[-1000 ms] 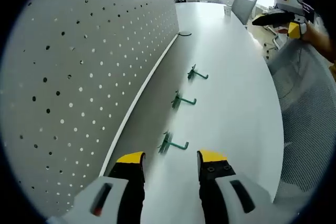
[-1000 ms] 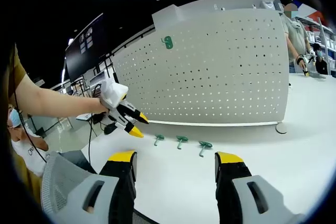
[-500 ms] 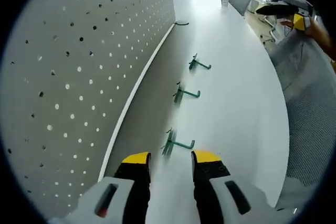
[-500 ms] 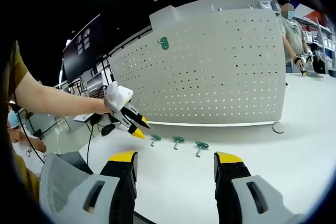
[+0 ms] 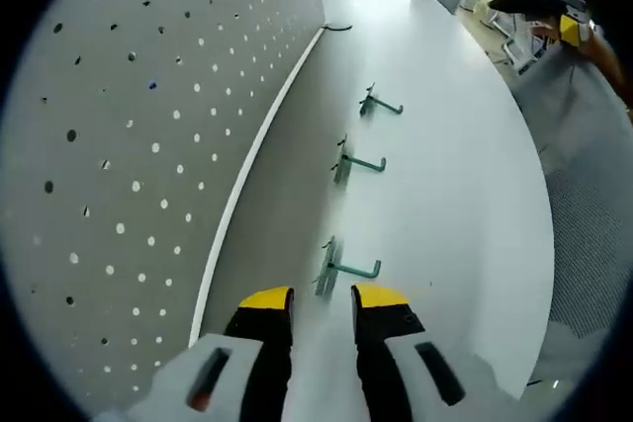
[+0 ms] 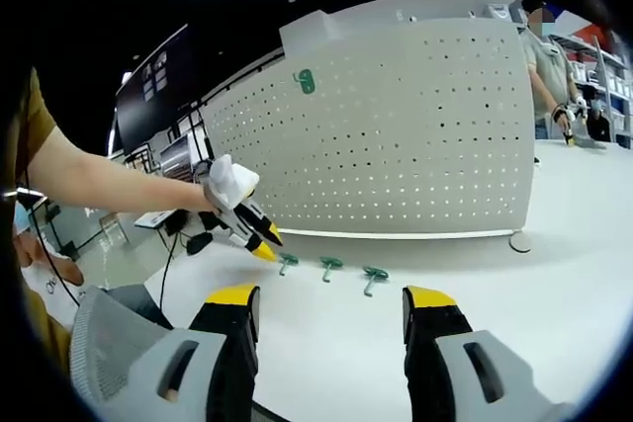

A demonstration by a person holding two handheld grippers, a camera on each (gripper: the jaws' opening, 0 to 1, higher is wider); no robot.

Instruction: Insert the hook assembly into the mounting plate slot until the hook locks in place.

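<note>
While the left claw (image 5: 321, 303) hangs low over the white tabletop (image 5: 455, 195), its yellow-tipped jaws stand a little apart with nothing between them, aimed at the nearest green hook (image 5: 341, 266). That hook lies flat on the tabletop just ahead of the jaw tips, its backing piece toward the pegboard (image 5: 138, 126) and its curled end pointing away. Two more hooks lie in a row beyond it, the middle hook (image 5: 354, 161) and the far hook (image 5: 377, 104), each well apart from its neighbour.

In the right gripper view the right claw (image 6: 321, 308) is held back from the work, its jaws wide apart and empty. The left claw shows there too, its tips close beside the first of the three hooks. One green piece (image 6: 306, 81) already hangs high on the upright pegboard.

The step in hand looks to be the pick-up of the nearest hook. To do it well, the left claw should probably come down square over the straight shank, away from the backing piece, so that the mounting end stays free to go into the board. Closing gently should keep the light hook from skidding on the smooth surface. Whether the jaws are already lined up with the shank cannot be told.

No containers appear; the hooks lie loose.
</note>
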